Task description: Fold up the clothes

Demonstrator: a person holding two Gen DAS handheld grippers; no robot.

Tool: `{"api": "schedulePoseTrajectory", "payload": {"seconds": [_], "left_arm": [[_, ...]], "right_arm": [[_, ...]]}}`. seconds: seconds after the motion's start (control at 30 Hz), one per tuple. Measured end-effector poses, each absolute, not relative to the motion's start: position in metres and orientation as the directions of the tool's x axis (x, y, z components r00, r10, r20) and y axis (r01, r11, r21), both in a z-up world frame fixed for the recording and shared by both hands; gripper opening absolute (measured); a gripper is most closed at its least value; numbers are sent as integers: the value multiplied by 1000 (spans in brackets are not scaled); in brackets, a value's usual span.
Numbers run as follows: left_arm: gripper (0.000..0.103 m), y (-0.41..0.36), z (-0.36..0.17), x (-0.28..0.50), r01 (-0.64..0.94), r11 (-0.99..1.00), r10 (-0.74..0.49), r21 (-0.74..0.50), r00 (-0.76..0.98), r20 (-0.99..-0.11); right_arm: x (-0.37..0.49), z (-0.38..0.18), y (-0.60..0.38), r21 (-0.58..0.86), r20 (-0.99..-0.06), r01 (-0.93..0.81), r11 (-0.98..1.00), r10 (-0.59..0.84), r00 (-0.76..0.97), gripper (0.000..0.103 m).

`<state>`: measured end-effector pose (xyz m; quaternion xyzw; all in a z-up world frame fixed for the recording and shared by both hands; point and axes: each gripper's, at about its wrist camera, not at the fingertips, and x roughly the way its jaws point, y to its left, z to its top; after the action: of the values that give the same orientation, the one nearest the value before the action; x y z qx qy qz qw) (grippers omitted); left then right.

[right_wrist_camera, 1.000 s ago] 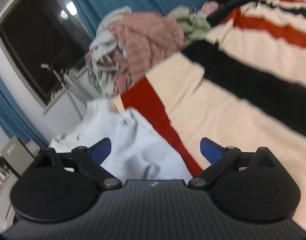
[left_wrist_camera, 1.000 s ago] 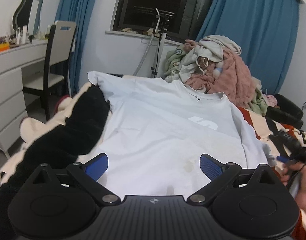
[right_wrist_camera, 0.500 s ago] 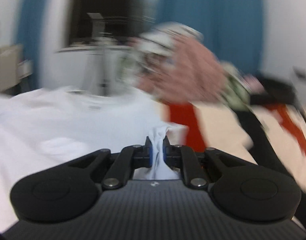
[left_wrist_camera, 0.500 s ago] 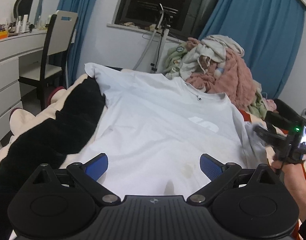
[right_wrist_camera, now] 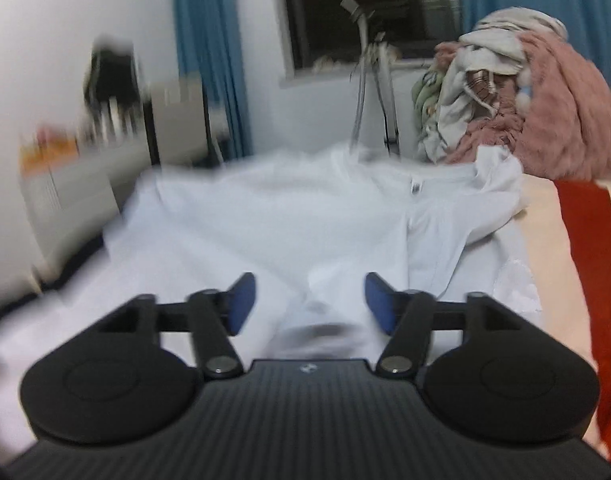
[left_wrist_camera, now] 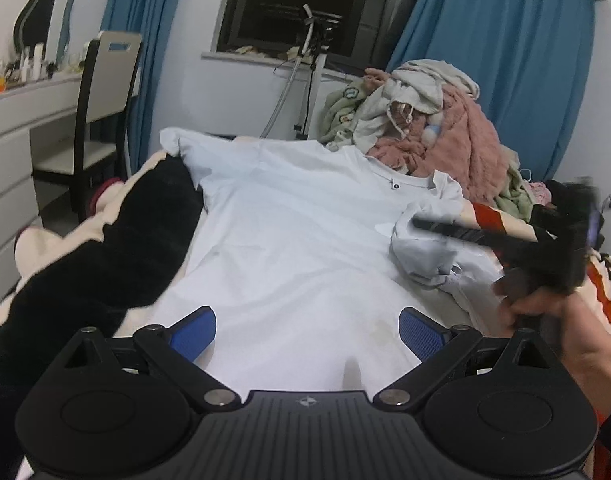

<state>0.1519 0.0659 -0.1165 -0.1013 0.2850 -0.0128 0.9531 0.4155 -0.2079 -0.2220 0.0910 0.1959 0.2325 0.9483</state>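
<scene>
1. The bed (left_wrist_camera: 65,240) is seen spread with a striped blanket (right_wrist_camera: 585,240); black and cream bands are shown in the left view, while a red band is shown large only in the right view.
2. The white shirt (left_wrist_camera: 289,240) is laid flat on the blanket, collar toward the window (left_wrist_camera: 305,4). Its right sleeve (left_wrist_camera: 421,248) is seen folded inward and bunched on the chest; in the right view that fold (right_wrist_camera: 465,216) is seen from behind, with blur.
3. A heap of clothes (left_wrist_camera: 437,136), pink on top, is piled just beyond the collar, and is caught by both cameras.
4. The desk (left_wrist_camera: 17,120), the chair (left_wrist_camera: 101,96) and the mirror (left_wrist_camera: 45,28) are seen sharply only in the left view; in the right view that side is smeared by blur.
5. The left gripper (left_wrist_camera: 307,330) is held low over the hem, jaws spread wide, nothing between the blue pads (left_wrist_camera: 193,332).
6. The right gripper (left_wrist_camera: 421,222) is seen from outside only in the left view, blurred, gripped by the right hand (left_wrist_camera: 553,320) and stretched over the bunched sleeve. In its own view the right gripper (right_wrist_camera: 305,302) is shown with jaws apart over white cloth; no pinch is seen.
</scene>
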Motion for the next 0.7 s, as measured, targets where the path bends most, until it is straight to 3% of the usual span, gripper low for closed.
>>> {"api": "schedulePoseTrajectory", "payload": {"seconds": [0.1, 0.17, 0.27, 0.33, 0.4, 0.57, 0.7], "left_arm": [[99, 67, -117, 154, -42, 977, -79, -209, 840, -537], [99, 67, -118, 156, -43, 977, -77, -209, 843, -532], [99, 67, -123, 160, -36, 976, -86, -216, 844, -529], [99, 65, -126, 163, -38, 977, -83, -212, 842, -533], [99, 66, -128, 167, -40, 976, -84, -216, 838, -539], [99, 67, -132, 172, -37, 975, -89, -219, 839, -537], [99, 70, -134, 173, -36, 973, -95, -229, 839, -536]], "right_arm": [[421, -216, -237, 385, -281, -334, 860, 454, 845, 64], [437, -222, -252, 441, -326, -225, 869, 388, 862, 66], [461, -239, -263, 530, -424, -113, 841, 377, 824, 50], [464, -243, -262, 549, -431, -102, 830, 385, 816, 42], [458, -239, -253, 514, -404, -139, 846, 382, 831, 42], [453, -235, -222, 329, -495, -153, 932, 309, 813, 43], [435, -243, -220, 375, -533, -112, 920, 312, 786, 43]]}}
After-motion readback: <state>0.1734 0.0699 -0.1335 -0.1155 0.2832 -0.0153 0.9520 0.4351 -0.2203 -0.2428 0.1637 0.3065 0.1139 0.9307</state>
